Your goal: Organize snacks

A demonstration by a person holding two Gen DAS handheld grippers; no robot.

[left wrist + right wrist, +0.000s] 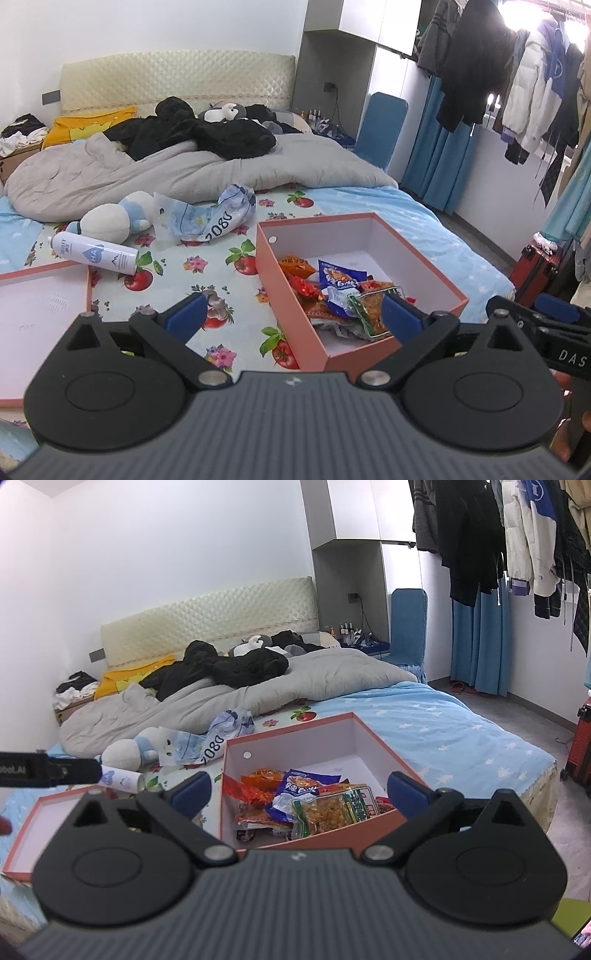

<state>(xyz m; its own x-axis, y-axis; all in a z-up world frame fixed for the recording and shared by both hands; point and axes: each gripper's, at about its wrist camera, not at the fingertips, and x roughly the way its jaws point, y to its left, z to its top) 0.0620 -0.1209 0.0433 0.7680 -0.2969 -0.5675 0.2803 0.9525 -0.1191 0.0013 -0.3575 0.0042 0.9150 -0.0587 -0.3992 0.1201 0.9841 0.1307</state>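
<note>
From the left wrist, the left gripper (293, 314) hangs with jaws wide and empty, low in the frame above the bed (192, 266). The box (291, 266) sits at centre right with the snacks (340, 295) heaped in its near corner; its lid (40, 306) lies at the left edge.

From the right wrist, the right gripper (297, 794) is likewise spread, holding nothing, just short of the box (229, 786). The packing looks done; next I'd expect the lid (26, 845), lower left, to be fetched, which needs a grip on its thin rim.
</note>
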